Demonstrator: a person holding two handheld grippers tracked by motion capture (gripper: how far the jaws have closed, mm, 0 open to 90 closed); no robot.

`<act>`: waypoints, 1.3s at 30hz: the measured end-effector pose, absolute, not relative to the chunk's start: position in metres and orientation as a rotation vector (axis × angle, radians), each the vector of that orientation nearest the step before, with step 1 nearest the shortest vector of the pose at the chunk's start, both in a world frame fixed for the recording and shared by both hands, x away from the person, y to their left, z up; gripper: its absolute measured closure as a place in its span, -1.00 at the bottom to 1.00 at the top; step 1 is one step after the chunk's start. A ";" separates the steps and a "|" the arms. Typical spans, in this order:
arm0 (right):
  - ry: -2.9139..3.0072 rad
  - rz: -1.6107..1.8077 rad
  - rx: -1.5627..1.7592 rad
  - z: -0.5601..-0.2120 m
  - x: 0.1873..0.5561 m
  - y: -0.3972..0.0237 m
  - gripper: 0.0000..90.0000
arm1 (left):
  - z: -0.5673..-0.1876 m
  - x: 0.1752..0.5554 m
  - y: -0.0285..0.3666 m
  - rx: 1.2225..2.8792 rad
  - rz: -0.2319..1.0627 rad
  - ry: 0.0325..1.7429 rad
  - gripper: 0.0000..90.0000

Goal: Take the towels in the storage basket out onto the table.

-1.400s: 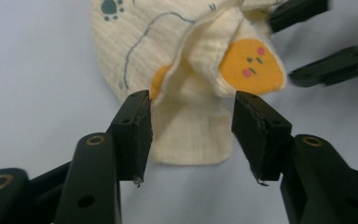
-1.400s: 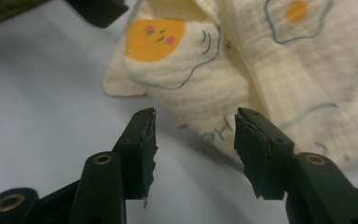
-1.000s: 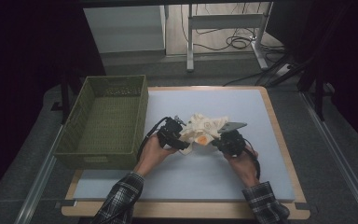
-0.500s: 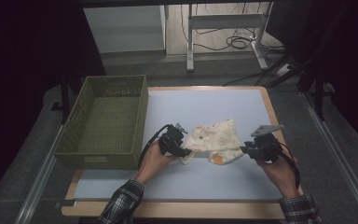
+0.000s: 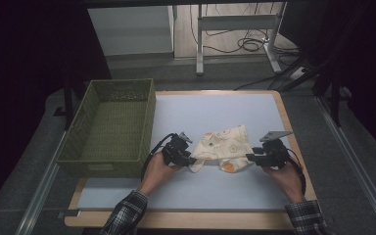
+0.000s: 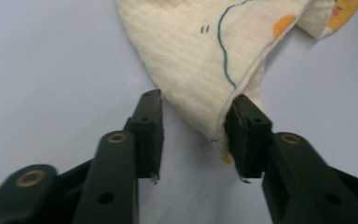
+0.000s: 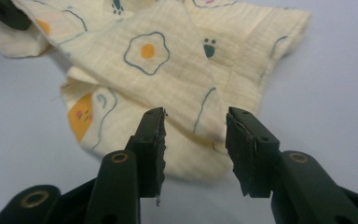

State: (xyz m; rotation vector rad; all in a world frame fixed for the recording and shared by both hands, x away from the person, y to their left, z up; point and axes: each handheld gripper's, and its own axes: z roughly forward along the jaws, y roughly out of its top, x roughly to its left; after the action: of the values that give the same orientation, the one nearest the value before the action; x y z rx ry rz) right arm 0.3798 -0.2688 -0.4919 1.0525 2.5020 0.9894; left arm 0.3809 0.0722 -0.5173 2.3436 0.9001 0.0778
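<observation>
We see cloth (image 5: 223,151) crumpled on surface (image 5: 225,112), long axis 9-to-3 o'clock, left tool (image 5: 192,160) closing around its corner, not clamped, right tool (image 5: 249,157) just opening, cloth edge loose between jaws.

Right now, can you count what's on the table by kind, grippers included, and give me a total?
Cloths: 1, the cream printed cloth, crumpled on the white mat.
Baskets: 1, the green basket at the table's left.
Grippers: 2, the left gripper and the right gripper, one at each end of the cloth.
Total: 4
</observation>
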 end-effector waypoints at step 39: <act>2.496 0.968 0.998 -0.476 0.386 -0.261 0.86 | -0.545 0.353 0.085 2.160 0.326 0.913 -0.59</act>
State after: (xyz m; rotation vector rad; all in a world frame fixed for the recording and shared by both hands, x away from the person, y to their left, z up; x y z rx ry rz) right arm 0.3861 -0.2605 -0.4758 0.9983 2.4963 0.9681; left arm 0.3526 0.0853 -0.5454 2.1596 0.9127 0.3264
